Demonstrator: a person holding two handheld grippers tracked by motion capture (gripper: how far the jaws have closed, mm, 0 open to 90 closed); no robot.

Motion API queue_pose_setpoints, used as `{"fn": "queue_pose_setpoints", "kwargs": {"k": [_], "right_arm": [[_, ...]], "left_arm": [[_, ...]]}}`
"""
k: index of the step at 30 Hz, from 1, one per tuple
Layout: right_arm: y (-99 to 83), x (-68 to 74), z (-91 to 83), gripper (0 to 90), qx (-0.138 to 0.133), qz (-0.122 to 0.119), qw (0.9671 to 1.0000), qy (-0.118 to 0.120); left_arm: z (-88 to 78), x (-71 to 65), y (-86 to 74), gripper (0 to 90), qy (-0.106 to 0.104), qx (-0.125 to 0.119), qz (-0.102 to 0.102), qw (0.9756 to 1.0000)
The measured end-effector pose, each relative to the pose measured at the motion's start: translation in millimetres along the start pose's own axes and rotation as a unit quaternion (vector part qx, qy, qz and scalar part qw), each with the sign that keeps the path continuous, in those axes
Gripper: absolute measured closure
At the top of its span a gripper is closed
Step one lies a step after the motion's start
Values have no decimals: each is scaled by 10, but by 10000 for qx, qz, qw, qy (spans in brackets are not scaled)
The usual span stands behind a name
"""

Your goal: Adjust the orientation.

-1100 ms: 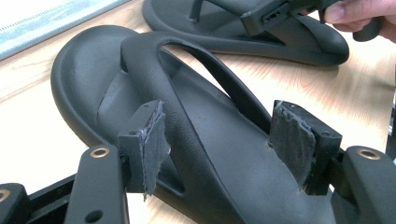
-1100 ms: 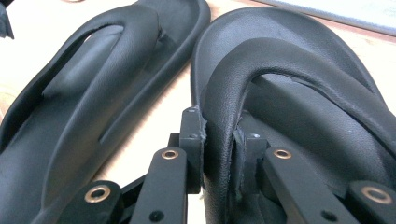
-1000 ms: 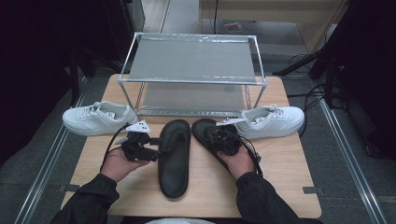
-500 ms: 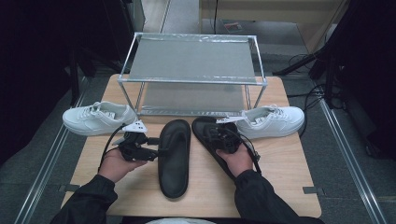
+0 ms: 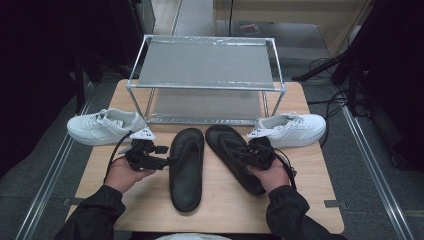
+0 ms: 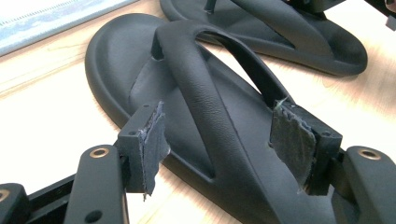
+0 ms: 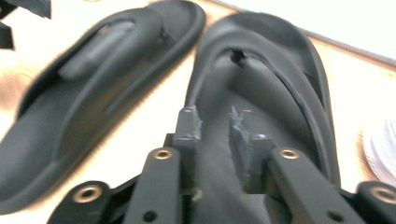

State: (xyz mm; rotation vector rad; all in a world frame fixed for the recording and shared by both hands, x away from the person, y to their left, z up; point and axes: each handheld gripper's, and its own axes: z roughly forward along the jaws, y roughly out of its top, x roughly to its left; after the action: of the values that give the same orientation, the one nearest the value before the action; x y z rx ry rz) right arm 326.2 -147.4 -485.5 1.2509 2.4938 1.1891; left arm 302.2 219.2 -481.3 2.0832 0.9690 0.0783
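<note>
Table [image 5: 300,200]: light wooden top; person's two forearms in dark sleeves come in from the near edge.
Left sandal [image 5: 187,167]: black thong sandal, flat on the table, sole down, lengthwise away from the person, toe toward the rack. In the left gripper view [image 6: 187,93] its Y-shaped strap rises off the footbed.
Right sandal [image 5: 231,155]: black, same make, just right of the left sandal, angled so its toe leans toward the other one's toe; the two lie close at the toes, apart at the heels. In the right gripper view [image 7: 261,79] its strap runs up the middle.
Left gripper [image 5: 162,161]: held in the left hand [image 5: 131,172], level, pointing at the outer edge of the left sandal. In its own view [image 6: 219,140] the jaws stand wide apart, one pad on each side of the strap's near limb, neither pad pressing on it.
Right gripper [image 5: 240,152]: in the right hand [image 5: 272,174], over the middle of the right sandal. In its own view [image 7: 215,128] the jaws are narrow and have just been closing, with the strap's near limb between the frayed pads; they look clamped on it, though blur hides the contact itself.
White sneakers: one at the table's left edge [image 5: 106,126], one at the right edge [image 5: 292,129], each upright on its sole.
Rack [image 5: 205,85]: two-tier metal shelf at the far side of the table, behind the sandals.
</note>
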Motion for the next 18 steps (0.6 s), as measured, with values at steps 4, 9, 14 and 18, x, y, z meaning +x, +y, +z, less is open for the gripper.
{"fn": "queue_pose_setpoints", "kwargs": {"k": [4, 9, 14, 18], "right_arm": [[-16, -14, 69, 830, 238, 4, 9997, 29], [-21, 42, 138, 837, 391, -124, 9992, 16], [-16, 47, 148, 842, 402, -103, 9991, 29], [-6, 83, 176, 840, 401, -107, 9991, 111]], "left_arm": [[9, 23, -9, 396, 6, 46, -78, 10000], [3, 26, -16, 539, -13, 75, -251, 9997], [-4, 70, -20, 706, -94, 113, -357, 9993], [16, 109, -26, 813, -77, 212, -388, 9990]]}}
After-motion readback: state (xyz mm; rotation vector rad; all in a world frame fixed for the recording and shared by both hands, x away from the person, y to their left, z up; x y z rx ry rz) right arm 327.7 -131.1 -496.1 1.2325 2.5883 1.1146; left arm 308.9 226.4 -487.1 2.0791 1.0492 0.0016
